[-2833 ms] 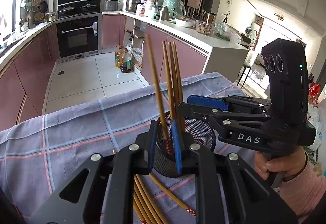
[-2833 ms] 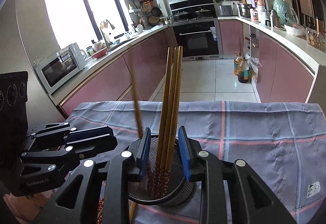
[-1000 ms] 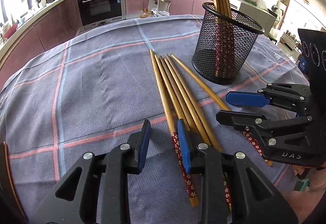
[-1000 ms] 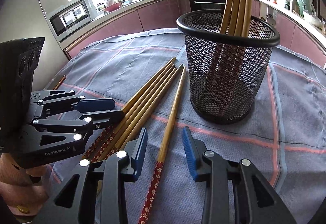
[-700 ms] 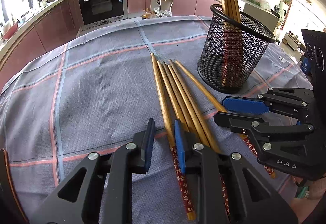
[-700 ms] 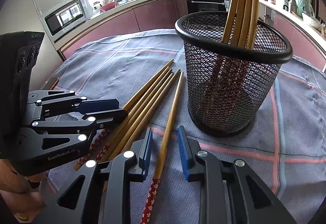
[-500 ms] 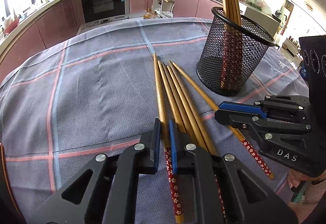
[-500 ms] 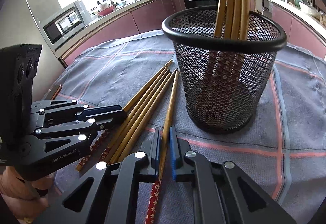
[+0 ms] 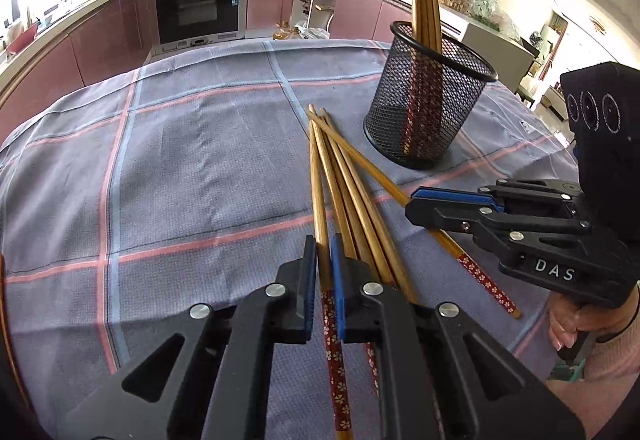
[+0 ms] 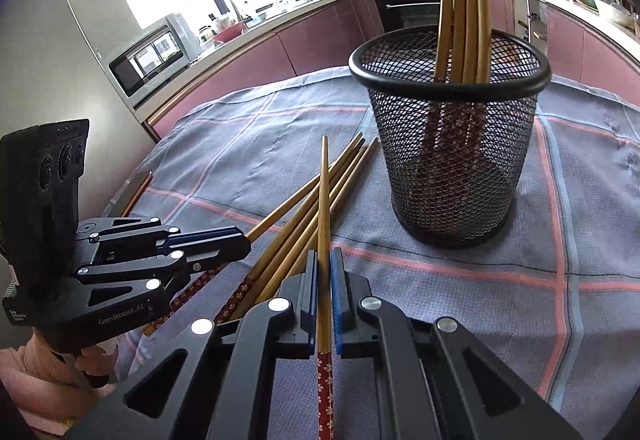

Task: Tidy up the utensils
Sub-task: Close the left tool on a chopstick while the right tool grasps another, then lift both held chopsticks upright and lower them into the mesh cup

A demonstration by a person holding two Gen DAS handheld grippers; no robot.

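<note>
A black mesh holder (image 9: 428, 100) (image 10: 456, 144) stands upright on the checked cloth with several wooden chopsticks in it. More chopsticks (image 9: 356, 192) (image 10: 304, 216) lie in a bundle beside it. My left gripper (image 9: 324, 252) is shut on the leftmost chopstick (image 9: 316, 176) of the bundle. My right gripper (image 10: 324, 264) is shut on another chopstick (image 10: 324, 196), its tip raised over the bundle. Each gripper also shows in the other's view: the right one (image 9: 412, 200), the left one (image 10: 244, 240).
The grey-blue cloth (image 9: 180, 160) covers the table, whose wooden edge (image 10: 136, 192) shows at the left. Kitchen counters, an oven (image 9: 200, 4) and a microwave (image 10: 148, 60) lie beyond.
Both grippers came down from the holder to the loose bundle and closed, each on one chopstick. The right one's chopstick now tilts up off the cloth.
</note>
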